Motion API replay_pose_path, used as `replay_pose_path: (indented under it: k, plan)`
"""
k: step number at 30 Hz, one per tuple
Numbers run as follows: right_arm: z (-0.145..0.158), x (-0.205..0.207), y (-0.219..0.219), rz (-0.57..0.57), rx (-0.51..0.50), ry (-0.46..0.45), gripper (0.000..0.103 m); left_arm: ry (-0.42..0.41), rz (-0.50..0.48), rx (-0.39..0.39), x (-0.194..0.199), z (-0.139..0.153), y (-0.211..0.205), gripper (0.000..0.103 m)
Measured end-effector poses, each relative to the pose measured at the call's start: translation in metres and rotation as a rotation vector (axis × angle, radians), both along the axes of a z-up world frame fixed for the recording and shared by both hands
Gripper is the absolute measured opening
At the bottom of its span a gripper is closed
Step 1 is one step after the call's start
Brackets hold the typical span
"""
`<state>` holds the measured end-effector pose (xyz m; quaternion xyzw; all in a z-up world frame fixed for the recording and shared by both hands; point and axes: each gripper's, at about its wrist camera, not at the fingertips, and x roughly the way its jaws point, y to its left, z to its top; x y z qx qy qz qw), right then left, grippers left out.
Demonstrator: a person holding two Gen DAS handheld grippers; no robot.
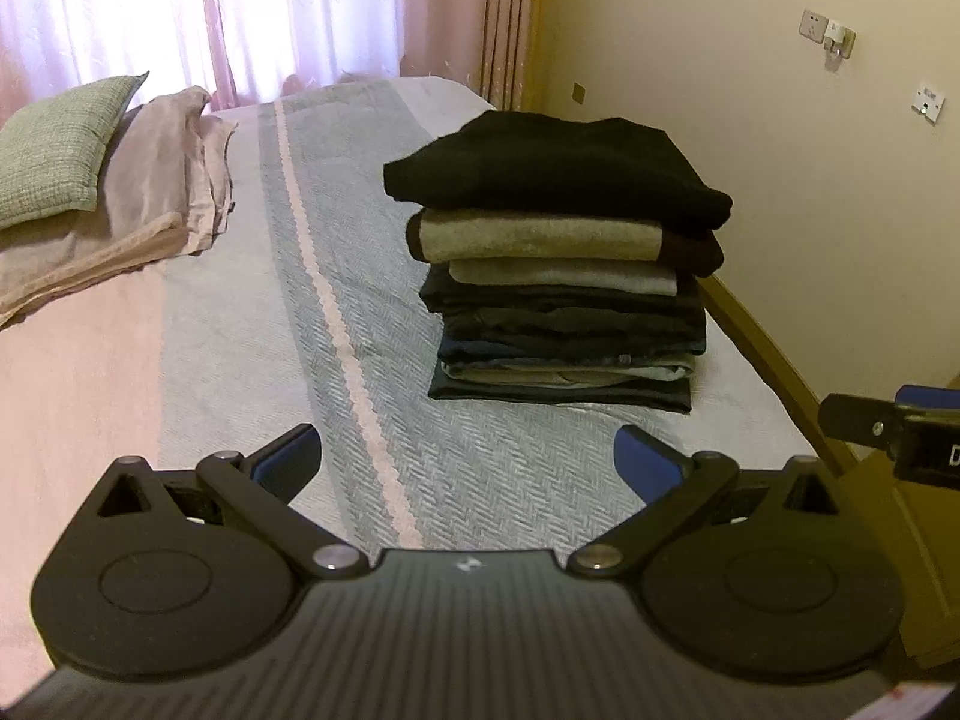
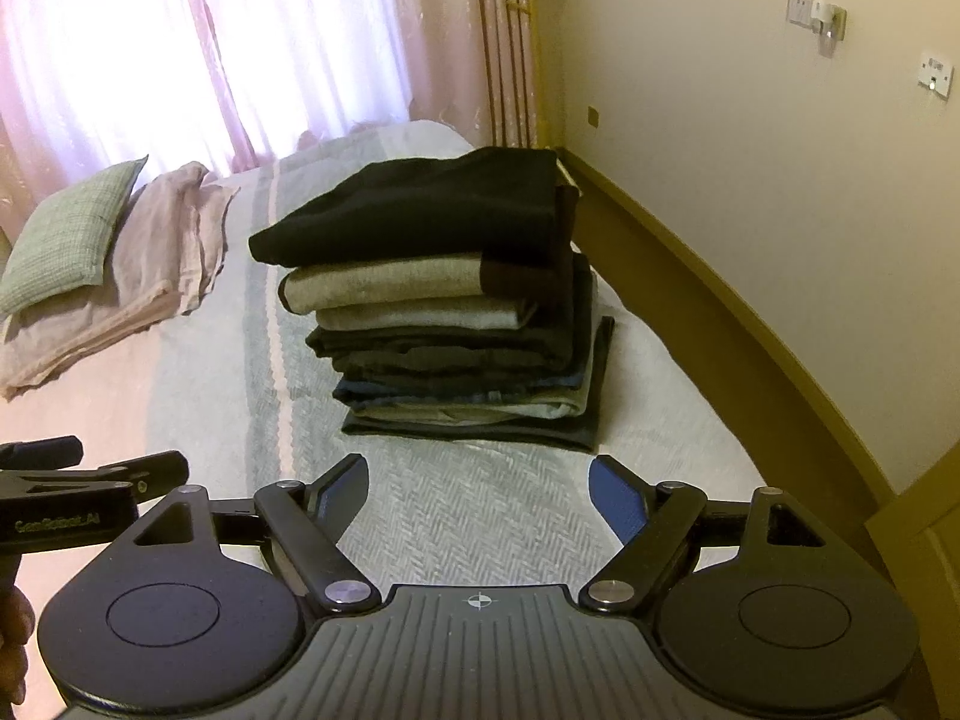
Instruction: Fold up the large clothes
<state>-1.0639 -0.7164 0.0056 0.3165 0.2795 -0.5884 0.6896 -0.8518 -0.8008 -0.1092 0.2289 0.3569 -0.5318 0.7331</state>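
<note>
Stack (image 1: pixel 558 264) of roughly nine folded garments on bed (image 1: pixel 252 324); left tongs (image 1: pixel 465 459), right tongs (image 2: pixel 478 489) both spread, empty.

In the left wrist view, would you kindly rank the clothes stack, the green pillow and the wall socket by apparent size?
1. Clothes stack, largest.
2. Green pillow, though it lies farther off, so its true size is unsure.
3. Wall socket, smallest.
</note>
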Motion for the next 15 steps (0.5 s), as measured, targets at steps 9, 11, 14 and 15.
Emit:
replay_pose_path:
  k: [9, 11, 14, 15]
  plan:
    - [-0.0043, -0.0027, -0.0021, -0.004, 0.013, 0.01, 0.078, -0.002, -0.012, 0.014, -0.0074, -0.0062, -0.0096, 0.102]
    - [-0.0042, -0.0028, -0.0016, -0.004, 0.012, 0.011, 0.078, 0.0, -0.012, 0.015, -0.0077, -0.0069, -0.0106, 0.102]
    - [-0.0043, -0.0029, -0.0017, -0.005, 0.012, 0.012, 0.078, -0.003, -0.013, 0.015, -0.0076, -0.007, -0.0112, 0.102]
    - [-0.0044, -0.003, -0.0024, -0.004, 0.012, 0.013, 0.078, -0.006, -0.013, 0.015, -0.0076, -0.0072, -0.0112, 0.102]
